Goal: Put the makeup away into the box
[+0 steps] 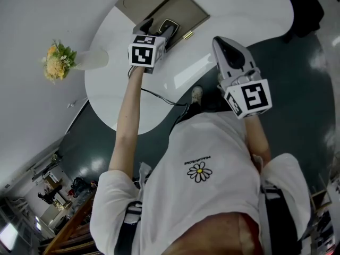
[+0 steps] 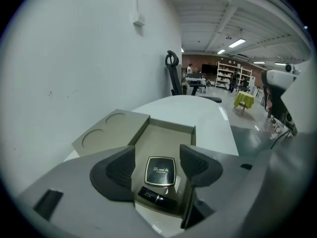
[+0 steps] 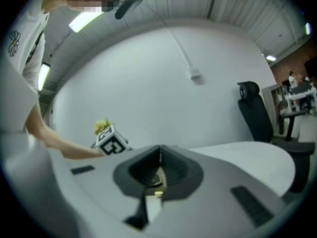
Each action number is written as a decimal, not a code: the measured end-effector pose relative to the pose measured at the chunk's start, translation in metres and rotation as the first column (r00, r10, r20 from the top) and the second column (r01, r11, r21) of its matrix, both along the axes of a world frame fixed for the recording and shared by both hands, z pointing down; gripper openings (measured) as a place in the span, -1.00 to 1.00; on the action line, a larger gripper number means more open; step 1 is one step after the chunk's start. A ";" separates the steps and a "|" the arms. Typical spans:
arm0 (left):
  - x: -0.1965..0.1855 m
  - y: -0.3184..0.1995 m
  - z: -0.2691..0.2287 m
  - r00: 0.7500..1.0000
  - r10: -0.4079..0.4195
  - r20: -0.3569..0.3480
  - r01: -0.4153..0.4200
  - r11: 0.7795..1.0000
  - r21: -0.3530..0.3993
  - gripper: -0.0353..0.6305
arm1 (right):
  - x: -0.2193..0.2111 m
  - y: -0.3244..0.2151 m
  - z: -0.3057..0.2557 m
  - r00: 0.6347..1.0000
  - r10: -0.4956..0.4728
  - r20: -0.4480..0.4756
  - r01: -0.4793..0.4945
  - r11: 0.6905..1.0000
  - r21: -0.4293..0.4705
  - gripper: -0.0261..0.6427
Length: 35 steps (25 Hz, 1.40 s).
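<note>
Left gripper view had your left tongs (image 2: 158,155) standing apart with nothing between the pads, hanging over the open box (image 2: 167,133) on the white counter (image 2: 210,120). Straight below the gap lay the compact (image 2: 160,171), flat on the box floor near its front. The lipstick (image 2: 154,197) lay crosswise just beside the compact's near edge; you could not tell from here whether it sat fully inside the front wall. The box's flap (image 2: 111,130) was folded out to the left. Your right tongs (image 3: 159,155) were together at the tips, well apart from the box; a yellowish glint showed behind the tips, too blurred to name. Both pieces looked light and hard. The compact's glossy lid would likely be slippery and its hinge and contents fragile, so you would best take it by two opposite edges, gently. The lipstick is a round tube that would probably roll, so a hold across the middle of the barrel would suit it.
</note>
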State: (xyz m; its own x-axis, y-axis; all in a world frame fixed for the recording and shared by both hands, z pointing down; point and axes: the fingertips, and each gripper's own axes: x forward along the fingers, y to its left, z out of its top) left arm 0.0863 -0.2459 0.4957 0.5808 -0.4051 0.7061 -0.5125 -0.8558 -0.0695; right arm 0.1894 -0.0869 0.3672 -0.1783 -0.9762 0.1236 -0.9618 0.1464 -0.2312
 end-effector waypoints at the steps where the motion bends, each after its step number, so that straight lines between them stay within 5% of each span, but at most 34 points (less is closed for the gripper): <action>1: 0.000 0.000 -0.010 0.999 -0.016 -0.031 0.017 1.000 0.010 -0.01 | -0.004 -0.004 -0.009 1.000 -0.013 -0.028 0.013 1.000 0.015 -0.83; 5: -0.009 -0.004 -0.065 0.978 -0.102 -0.184 0.121 0.988 0.094 -0.19 | -0.021 -0.019 -0.044 0.983 -0.059 -0.173 0.074 0.994 0.083 -0.83; 8: -0.032 -0.006 -0.120 0.935 -0.157 -0.317 0.225 0.955 0.192 -0.49 | -0.039 -0.032 -0.069 0.952 -0.077 -0.296 0.121 0.984 0.131 -0.83; 10: -0.055 0.003 -0.159 0.899 -0.178 -0.400 0.301 0.914 0.271 -0.59 | -0.054 -0.038 -0.082 0.937 -0.082 -0.339 0.142 0.977 0.156 -0.83; 14: -0.105 0.040 -0.223 0.810 -0.209 -0.548 0.468 0.793 0.390 -0.83 | -0.087 -0.044 -0.096 0.933 -0.106 -0.345 0.179 0.965 0.189 -0.83; 18: -0.134 0.087 -0.242 0.689 -0.245 -0.682 0.616 0.694 0.373 -0.83 | -0.111 -0.041 -0.093 0.931 -0.163 -0.326 0.230 0.956 0.179 -0.83; 20: -0.143 0.103 -0.235 0.659 -0.269 -0.703 0.654 0.666 0.358 -0.84 | -0.123 -0.038 -0.086 0.934 -0.182 -0.308 0.241 0.957 0.164 -0.83; 23: -0.149 0.116 -0.219 0.643 -0.317 -0.698 0.684 0.647 0.336 -0.84 | -0.133 -0.035 -0.077 0.928 -0.205 -0.312 0.259 0.955 0.142 -0.83; 27: -0.149 0.121 -0.218 0.671 -0.309 -0.674 0.675 0.632 0.381 -0.84 | -0.138 -0.035 -0.072 0.929 -0.218 -0.300 0.265 0.956 0.126 -0.83; 30: -0.151 0.119 -0.223 0.664 -0.310 -0.680 0.682 0.625 0.381 -0.84 | -0.134 -0.035 -0.070 0.931 -0.218 -0.294 0.260 0.959 0.113 -0.83; 35: -0.147 0.116 -0.223 0.672 -0.304 -0.675 0.670 0.637 0.381 -0.84 | -0.125 -0.035 -0.070 0.937 -0.198 -0.288 0.235 0.967 0.100 -0.83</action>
